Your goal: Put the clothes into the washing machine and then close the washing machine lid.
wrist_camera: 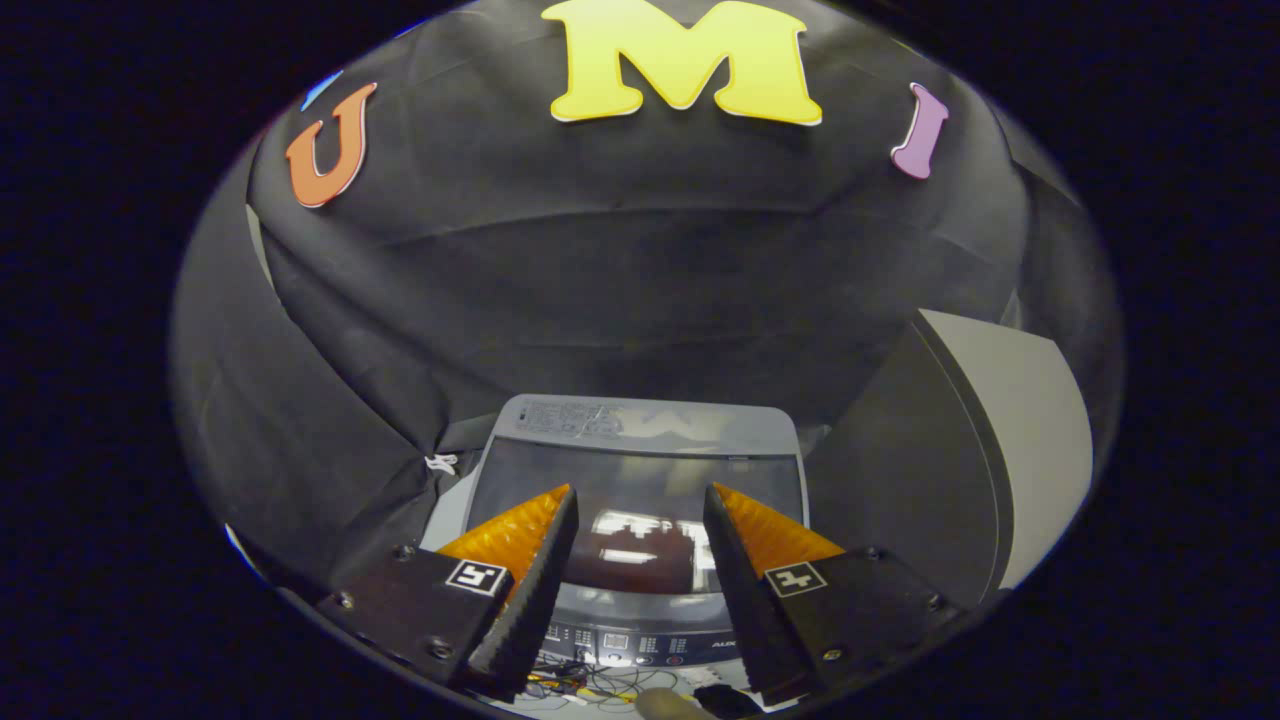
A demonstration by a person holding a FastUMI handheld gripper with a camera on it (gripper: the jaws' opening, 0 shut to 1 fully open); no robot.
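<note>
I held the tool released and empty, its fingers parted above the washing machine. Just beyond them the dark glass lid lay flat, apparently closed; I saw no clothes outside the machine.

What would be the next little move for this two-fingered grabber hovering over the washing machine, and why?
Probably to draw back and go find the clothes. The gripper is open with nothing between its fingers, held above the grey top-loading washing machine, whose dark glass lid looks to be lying flat, seemingly shut. So the lid may need lifting first.
</note>
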